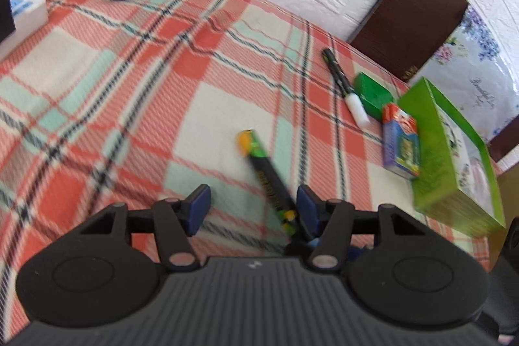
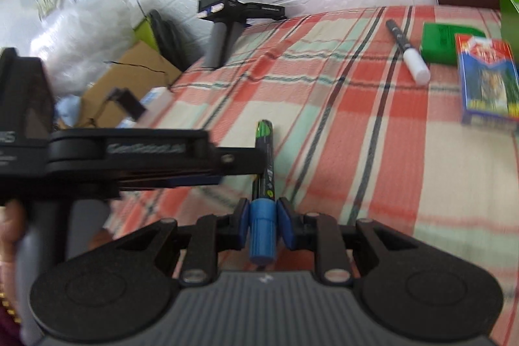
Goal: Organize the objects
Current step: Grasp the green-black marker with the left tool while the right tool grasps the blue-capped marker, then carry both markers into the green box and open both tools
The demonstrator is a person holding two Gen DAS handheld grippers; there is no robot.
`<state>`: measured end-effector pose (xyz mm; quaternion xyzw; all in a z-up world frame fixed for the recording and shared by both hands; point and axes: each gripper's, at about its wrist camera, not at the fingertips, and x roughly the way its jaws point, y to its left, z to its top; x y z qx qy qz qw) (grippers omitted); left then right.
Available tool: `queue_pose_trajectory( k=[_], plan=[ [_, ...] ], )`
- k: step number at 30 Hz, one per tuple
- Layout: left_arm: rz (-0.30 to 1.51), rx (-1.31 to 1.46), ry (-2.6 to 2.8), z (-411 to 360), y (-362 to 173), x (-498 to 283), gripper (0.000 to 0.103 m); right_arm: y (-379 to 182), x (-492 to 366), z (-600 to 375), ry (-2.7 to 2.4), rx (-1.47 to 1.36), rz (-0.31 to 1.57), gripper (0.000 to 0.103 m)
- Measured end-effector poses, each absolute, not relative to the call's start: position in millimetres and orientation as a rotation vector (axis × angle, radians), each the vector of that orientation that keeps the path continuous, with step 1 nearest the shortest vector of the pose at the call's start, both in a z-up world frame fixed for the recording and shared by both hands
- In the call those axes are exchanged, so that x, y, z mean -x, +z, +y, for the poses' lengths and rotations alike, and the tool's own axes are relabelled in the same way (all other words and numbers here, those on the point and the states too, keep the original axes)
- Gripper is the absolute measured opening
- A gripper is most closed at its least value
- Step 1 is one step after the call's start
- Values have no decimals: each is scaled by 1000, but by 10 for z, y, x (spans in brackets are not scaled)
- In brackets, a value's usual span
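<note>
marker clamped at its blue cap by right gripper, left gripper wide open, barrel beside one pad

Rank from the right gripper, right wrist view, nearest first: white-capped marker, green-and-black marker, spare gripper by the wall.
1. green-and-black marker: clamped in the right gripper, pointing ahead.
2. white-capped marker: ahead, right, on the plaid cloth.
3. spare gripper: far left, at the wall.

No lettering could be read; print on the card box and dark marker was blurred.
</note>
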<state>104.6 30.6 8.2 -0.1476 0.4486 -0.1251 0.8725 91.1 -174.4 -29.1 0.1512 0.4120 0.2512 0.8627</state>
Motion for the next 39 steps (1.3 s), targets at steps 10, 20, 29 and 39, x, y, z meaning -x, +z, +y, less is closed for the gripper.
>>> queue_pose_trajectory(
  k=[10,20,29,39],
  plan=[
    [887,220,-420,-408,457,-887,27,-66,-469,-2257,465,-374,713,20],
    [781,-32,-683,-2147,836,-866,27,160,-152,-3481,137,-344,464,20],
    [761,-172,-742,-3272,702,-1105,29,3,-430,-4390,-48,-382,431,20],
    [727,-242,-642,-3178,756,-1113,44,-87,-439,-4426,-127,-343,411,36]
  ],
)
